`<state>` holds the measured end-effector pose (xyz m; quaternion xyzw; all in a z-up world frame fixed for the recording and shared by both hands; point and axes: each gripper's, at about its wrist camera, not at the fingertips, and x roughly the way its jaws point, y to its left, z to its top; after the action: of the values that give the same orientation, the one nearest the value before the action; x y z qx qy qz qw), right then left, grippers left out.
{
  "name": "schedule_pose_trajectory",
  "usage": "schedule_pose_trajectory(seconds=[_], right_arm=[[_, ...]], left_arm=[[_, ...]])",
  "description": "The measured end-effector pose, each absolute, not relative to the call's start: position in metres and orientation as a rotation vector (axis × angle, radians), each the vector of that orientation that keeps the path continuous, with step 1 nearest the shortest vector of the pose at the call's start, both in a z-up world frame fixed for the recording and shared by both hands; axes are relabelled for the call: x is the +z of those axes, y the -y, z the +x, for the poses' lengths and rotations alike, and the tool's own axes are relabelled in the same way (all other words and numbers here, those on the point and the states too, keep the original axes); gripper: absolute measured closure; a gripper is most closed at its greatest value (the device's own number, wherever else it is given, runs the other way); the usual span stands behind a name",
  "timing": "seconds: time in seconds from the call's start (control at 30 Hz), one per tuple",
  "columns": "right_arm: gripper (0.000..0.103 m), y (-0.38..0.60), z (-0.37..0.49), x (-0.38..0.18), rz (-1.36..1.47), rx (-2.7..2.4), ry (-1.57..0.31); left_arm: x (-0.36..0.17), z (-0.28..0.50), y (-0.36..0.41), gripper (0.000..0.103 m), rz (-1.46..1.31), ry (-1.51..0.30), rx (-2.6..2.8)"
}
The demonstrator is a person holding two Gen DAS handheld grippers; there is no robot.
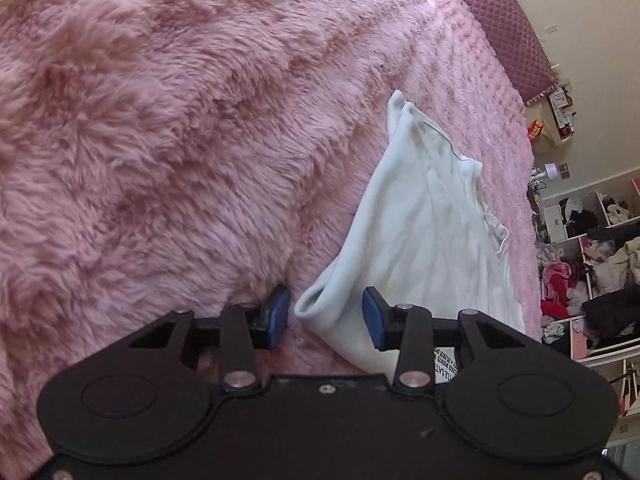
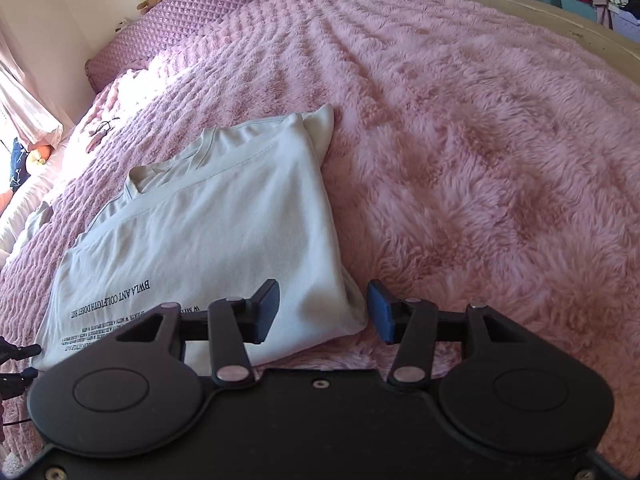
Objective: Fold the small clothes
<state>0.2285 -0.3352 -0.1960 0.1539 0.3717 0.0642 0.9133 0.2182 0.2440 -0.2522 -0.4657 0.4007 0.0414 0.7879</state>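
A pale white T-shirt (image 2: 224,216) with black printed text lies folded lengthwise on a fluffy pink blanket (image 2: 480,140). It also shows in the left wrist view (image 1: 420,232). My right gripper (image 2: 323,310) is open, its jaws standing either side of the shirt's near right corner. My left gripper (image 1: 325,316) is open, its jaws straddling the shirt's near folded corner, with nothing clamped.
The blanket (image 1: 180,120) covers a bed with a purple quilted headboard (image 2: 224,4). Shelves of piled clothes (image 1: 600,264) stand beyond the bed's edge. A curtain and pillows (image 2: 24,92) are at the far left of the right wrist view.
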Motion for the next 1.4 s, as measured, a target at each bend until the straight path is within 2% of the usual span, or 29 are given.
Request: schedule_pose_trajectory(seconds=[0.07, 0.1, 0.13, 0.17, 0.37, 0.5, 0.53, 0.6, 0.7, 0.73, 0.77, 0.93, 1.17, 1.27, 1.4], right_arm=[[0.054, 0.33, 0.233, -0.2, 0.299, 0.112, -0.781], [0.057, 0.328, 0.234, -0.201, 0.298, 0.111, -0.787], [0.078, 0.327, 0.234, -0.203, 0.299, 0.097, -0.786], [0.089, 0.327, 0.235, -0.204, 0.312, 0.093, -0.795], [0.098, 0.331, 0.216, -0.172, 0.311, 0.078, -0.732], [0.1, 0.348, 0.224, -0.2, 0.305, 0.032, -0.823], [0.1, 0.351, 0.224, -0.209, 0.312, 0.029, -0.837], [0.1, 0.356, 0.218, -0.217, 0.353, 0.036, -0.828], [0.089, 0.354, 0.208, -0.203, 0.345, 0.0, -0.797], [0.083, 0.348, 0.203, -0.193, 0.315, -0.02, -0.761], [0.083, 0.339, 0.2, -0.182, 0.267, -0.024, -0.713], [0.083, 0.259, 0.218, -0.148, 0.169, 0.213, -0.582], [0.083, 0.147, 0.263, -0.192, 0.192, 0.386, -0.63], [0.084, 0.144, 0.272, -0.209, 0.18, 0.351, -0.675], [0.087, 0.199, 0.268, -0.209, 0.21, 0.231, -0.678]], left_arm=[[-0.253, 0.222, -0.24, 0.069, -1.02, -0.86, 0.071], [-0.252, 0.224, -0.237, 0.069, -1.013, -0.865, 0.067], [-0.25, 0.225, -0.235, 0.082, -0.994, -0.869, 0.076], [-0.247, 0.228, -0.233, 0.098, -0.977, -0.876, 0.065], [-0.205, 0.226, -0.234, 0.098, -0.854, -0.836, 0.016], [-0.233, 0.238, -0.225, 0.095, -0.731, -0.964, 0.054], [-0.244, 0.238, -0.224, 0.088, -0.723, -0.98, 0.062], [-0.25, 0.234, -0.23, 0.087, -0.768, -0.967, 0.058], [-0.229, 0.224, -0.24, 0.084, -0.778, -0.927, 0.1], [-0.218, 0.22, -0.24, 0.079, -0.747, -0.909, 0.13], [-0.208, 0.216, -0.24, 0.076, -0.735, -0.885, 0.137], [-0.173, 0.238, -0.202, 0.075, -0.72, -0.802, -0.036], [-0.2, 0.307, -0.1, 0.073, -0.652, -0.801, -0.215], [-0.22, 0.324, -0.092, 0.073, -0.604, -0.852, -0.173], [-0.235, 0.314, -0.131, 0.071, -0.666, -0.836, -0.132]])
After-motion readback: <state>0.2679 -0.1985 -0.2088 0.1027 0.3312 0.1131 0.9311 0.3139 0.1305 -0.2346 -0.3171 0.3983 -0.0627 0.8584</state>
